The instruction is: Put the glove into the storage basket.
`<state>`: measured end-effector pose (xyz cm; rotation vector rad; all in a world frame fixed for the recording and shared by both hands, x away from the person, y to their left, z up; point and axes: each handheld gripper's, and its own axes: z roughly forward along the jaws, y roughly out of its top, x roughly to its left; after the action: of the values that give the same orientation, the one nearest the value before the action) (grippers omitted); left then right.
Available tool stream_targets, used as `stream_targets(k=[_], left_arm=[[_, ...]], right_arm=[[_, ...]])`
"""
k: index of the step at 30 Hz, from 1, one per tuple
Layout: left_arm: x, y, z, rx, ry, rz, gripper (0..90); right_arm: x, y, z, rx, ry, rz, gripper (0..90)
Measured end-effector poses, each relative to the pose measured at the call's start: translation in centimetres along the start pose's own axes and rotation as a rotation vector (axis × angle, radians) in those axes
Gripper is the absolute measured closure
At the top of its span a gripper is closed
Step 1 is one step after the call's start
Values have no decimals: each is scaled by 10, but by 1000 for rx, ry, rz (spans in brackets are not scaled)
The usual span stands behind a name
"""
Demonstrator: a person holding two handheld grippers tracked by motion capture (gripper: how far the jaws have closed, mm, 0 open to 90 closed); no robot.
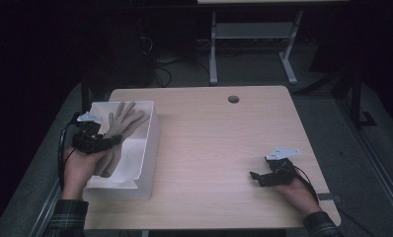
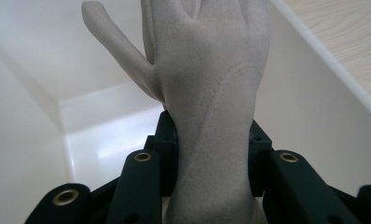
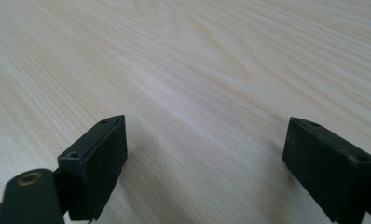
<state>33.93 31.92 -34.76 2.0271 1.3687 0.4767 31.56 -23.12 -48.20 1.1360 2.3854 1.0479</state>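
High view: the left claw [image 1: 116,139] sits at the left of the frame over a white bin [image 1: 146,163], closed on the wrist end of a grey glove [image 1: 121,124]. The glove's fingers fan toward the bin's far corner, and its cuff hangs down past the hand into the bin. In the left gripper view the two black pads press the glove [image 2: 216,116] from either side, with the bin's white walls [image 2: 30,93] behind and below it.

At the lower right of the high view the right claw [image 1: 256,177] rests on the tabletop [image 1: 209,143], jaws spread wide with nothing between them.

This looks like the placing step: the glove is over the bin but not yet let go. Next, I judge, the left claw should sink a little lower inside the walls and then open, so the glove falls clear of the rim rather than draping over it.
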Motion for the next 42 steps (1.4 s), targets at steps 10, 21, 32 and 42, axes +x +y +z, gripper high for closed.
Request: stream_targets(k=[10,21,32,42], left_arm=[[9,-19,31,49,16,-23,662],[7,-29,55,114,46,-3,659],[8,-32,69,175,21,-8,581],[8,-30,63,113,-15,-11,272]], right_arm=[[0,0,0,0,0,1,133],[0,0,0,0,0,0,133],[0,0,0,0,0,0,134],[0,0,0,0,-1,0,134]])
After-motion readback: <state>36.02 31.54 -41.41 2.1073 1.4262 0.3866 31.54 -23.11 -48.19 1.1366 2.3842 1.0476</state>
